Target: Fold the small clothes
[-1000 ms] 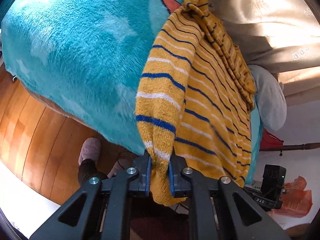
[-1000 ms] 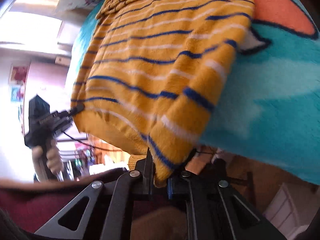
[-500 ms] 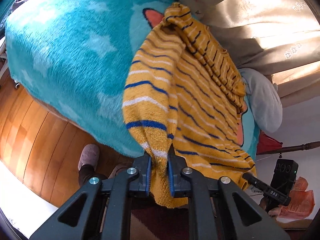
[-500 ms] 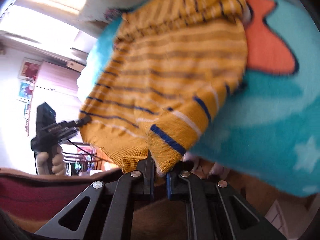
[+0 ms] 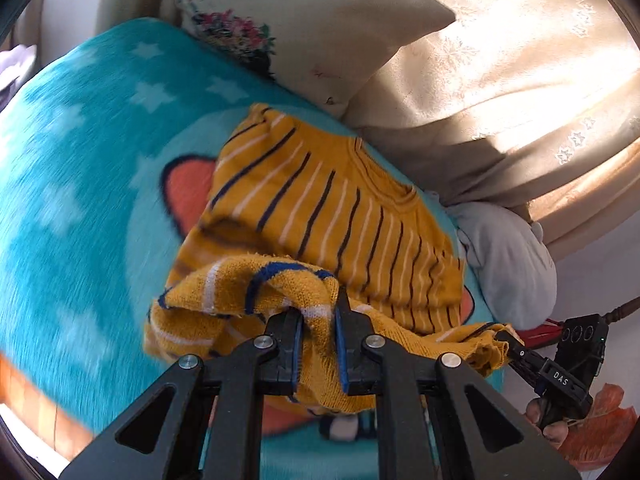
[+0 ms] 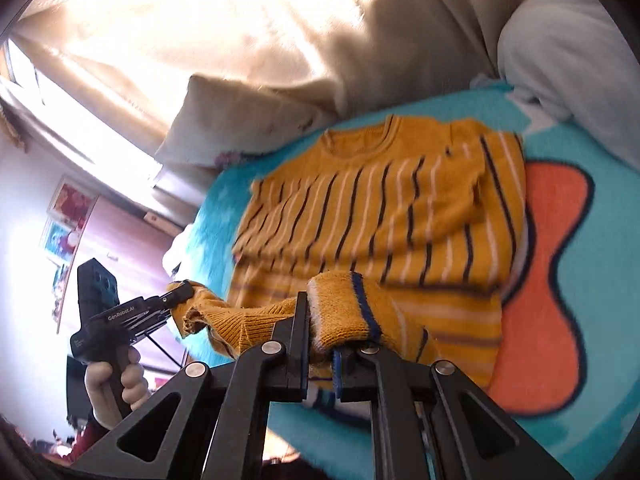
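A small yellow sweater [image 5: 336, 216] with navy and white stripes lies on a teal blanket [image 5: 80, 208], collar toward the pillows. It also shows in the right wrist view [image 6: 380, 200]. My left gripper [image 5: 318, 312] is shut on one bottom corner of the hem and holds it above the sweater's lower part. My right gripper [image 6: 320, 344] is shut on the other bottom corner. The hem hangs slack between the two grippers. Each gripper shows in the other's view, the right one [image 5: 508, 340] and the left one [image 6: 180, 294].
A floral pillow [image 5: 304, 28] and beige curtain [image 5: 520, 80] lie beyond the collar. A grey cushion [image 5: 508, 256] sits at the blanket's far right edge. An orange patch [image 6: 548, 280] of the blanket pattern lies beside the sweater. The wooden floor edge [image 5: 24, 396] shows below left.
Both grippers have lifted the hem from hanging off the bed's edge and carried it up over the bed toward the collar. The sweater body now lies flat on the blanket.
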`<state>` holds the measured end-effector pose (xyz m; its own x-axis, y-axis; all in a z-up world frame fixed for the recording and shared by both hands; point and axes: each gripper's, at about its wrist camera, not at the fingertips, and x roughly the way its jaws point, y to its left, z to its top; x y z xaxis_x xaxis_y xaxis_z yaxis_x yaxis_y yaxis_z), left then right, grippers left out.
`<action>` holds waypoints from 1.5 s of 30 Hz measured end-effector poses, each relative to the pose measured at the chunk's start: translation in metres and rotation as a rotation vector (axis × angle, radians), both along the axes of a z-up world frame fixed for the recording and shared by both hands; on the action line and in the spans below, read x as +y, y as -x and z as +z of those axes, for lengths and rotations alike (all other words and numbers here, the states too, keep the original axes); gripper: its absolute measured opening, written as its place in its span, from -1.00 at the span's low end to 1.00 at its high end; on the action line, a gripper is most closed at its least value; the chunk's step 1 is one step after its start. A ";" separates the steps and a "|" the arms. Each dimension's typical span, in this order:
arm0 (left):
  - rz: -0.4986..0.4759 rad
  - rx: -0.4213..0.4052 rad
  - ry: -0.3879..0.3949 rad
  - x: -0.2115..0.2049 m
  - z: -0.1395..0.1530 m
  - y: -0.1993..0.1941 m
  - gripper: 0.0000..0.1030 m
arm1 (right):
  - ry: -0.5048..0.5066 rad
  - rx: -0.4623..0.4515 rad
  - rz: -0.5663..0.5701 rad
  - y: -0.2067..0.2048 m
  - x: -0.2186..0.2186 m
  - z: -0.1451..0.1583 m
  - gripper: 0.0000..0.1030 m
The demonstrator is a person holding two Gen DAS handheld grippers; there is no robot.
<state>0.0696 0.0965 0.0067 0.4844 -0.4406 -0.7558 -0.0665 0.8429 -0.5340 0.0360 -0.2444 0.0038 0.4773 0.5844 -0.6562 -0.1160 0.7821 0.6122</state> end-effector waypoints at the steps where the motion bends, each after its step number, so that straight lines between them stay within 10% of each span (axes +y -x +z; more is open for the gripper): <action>1: -0.012 0.004 -0.009 -0.003 -0.005 -0.016 -0.75 | 0.015 0.000 -0.028 -0.016 -0.001 -0.003 -0.84; 13: -0.078 0.061 0.093 0.003 -0.039 -0.120 -0.55 | 0.073 0.134 -0.244 -0.130 -0.029 -0.060 -0.61; 20: 0.017 -0.007 0.271 0.043 -0.018 -0.116 -0.10 | -0.039 0.100 -0.342 -0.134 -0.054 -0.054 0.03; 31: -0.161 0.010 -0.032 -0.013 -0.017 -0.103 -0.09 | 0.111 0.059 -0.125 -0.124 -0.007 -0.027 -0.03; 35: -0.023 0.052 -0.180 0.006 -0.047 -0.133 -0.16 | 0.238 0.108 -0.132 -0.151 0.003 -0.056 -0.06; 38: 0.089 0.114 -0.080 0.042 -0.064 -0.146 -0.66 | 0.258 0.120 -0.174 -0.166 -0.010 -0.068 -0.28; 45: 0.193 0.055 -0.142 0.082 -0.029 -0.109 -0.30 | 0.279 0.115 -0.232 -0.162 -0.032 -0.049 -0.27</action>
